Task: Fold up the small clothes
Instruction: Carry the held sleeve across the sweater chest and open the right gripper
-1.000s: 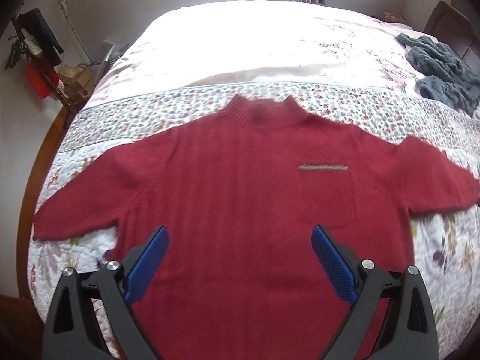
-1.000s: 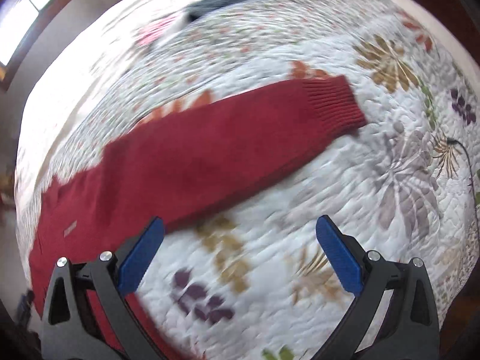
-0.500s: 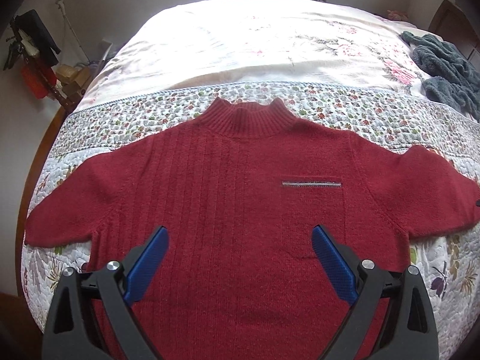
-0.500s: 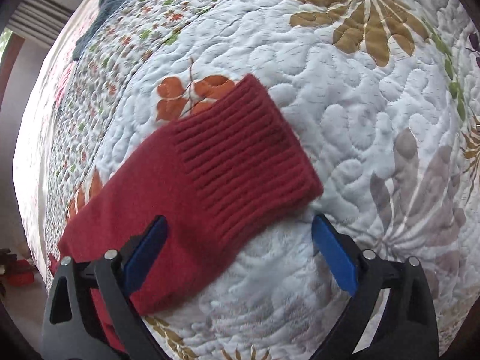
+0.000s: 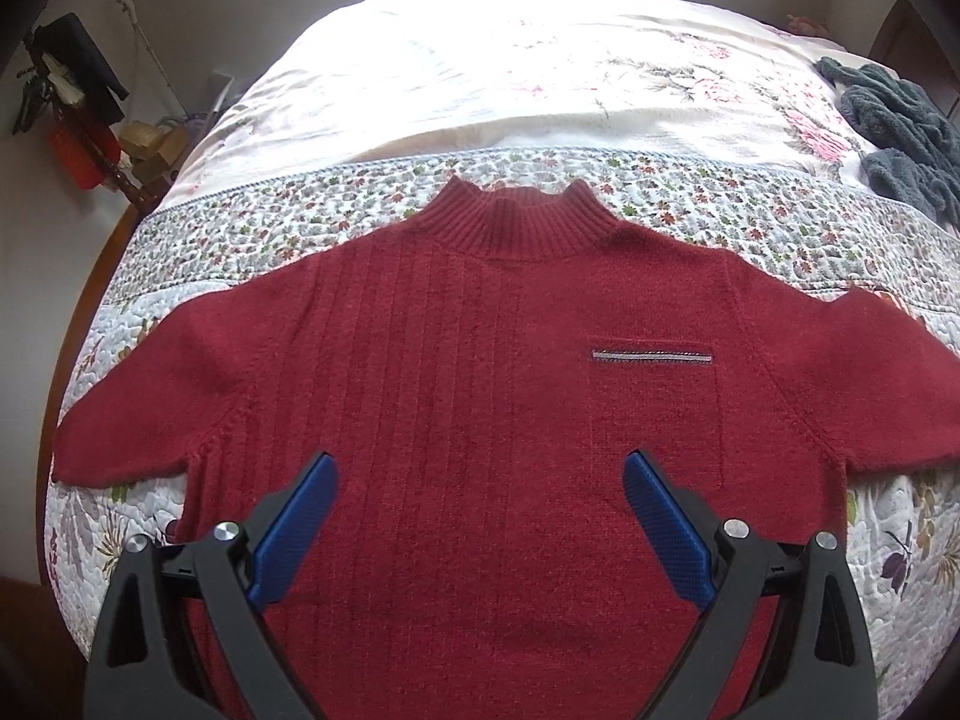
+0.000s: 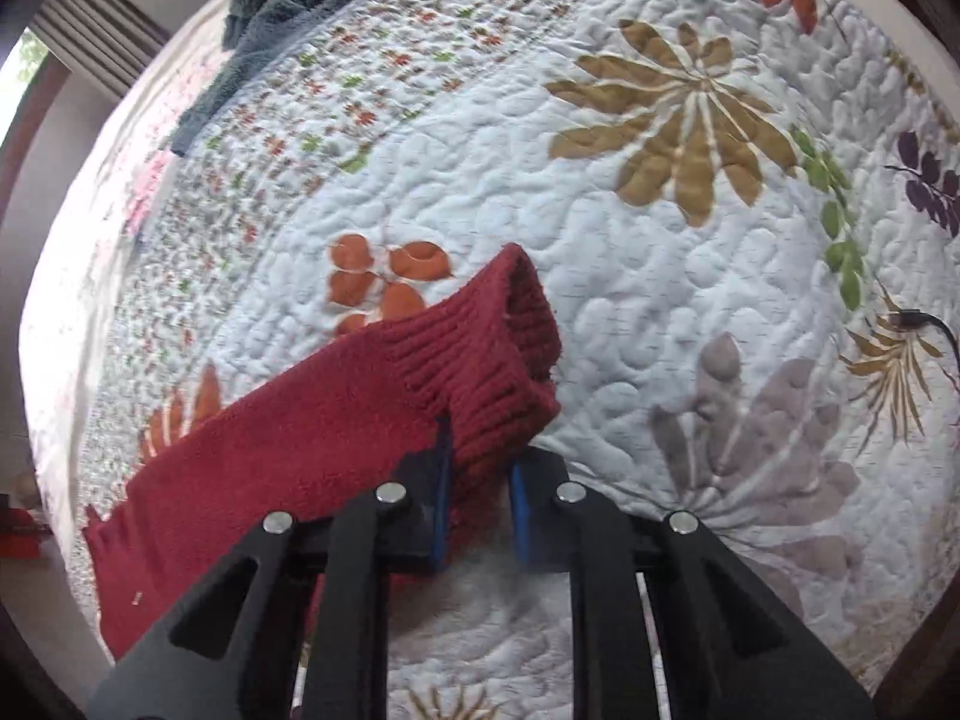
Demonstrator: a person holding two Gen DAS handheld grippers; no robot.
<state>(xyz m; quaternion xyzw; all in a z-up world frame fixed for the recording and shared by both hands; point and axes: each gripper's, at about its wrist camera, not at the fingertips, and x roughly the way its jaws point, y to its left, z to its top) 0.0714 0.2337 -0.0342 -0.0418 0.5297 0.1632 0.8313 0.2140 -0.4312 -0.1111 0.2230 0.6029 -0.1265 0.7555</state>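
On floral quilt (image 5: 600, 204), red sweater (image 5: 480, 390), right gripper (image 6: 480, 474) pinching cuff (image 6: 480, 372)

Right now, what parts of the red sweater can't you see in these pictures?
- Left wrist view: the red sweater hem is cut off by the bottom edge and covered by the open left gripper.
- Same view: the sleeve ends run off the sides.
- Right wrist view: the cuff part pinched inside the right gripper is hidden.

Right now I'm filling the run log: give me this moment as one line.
stage: sleeve fold start | right gripper: shut on sleeve cuff | left gripper: open above red sweater | sweater: flat on quilt
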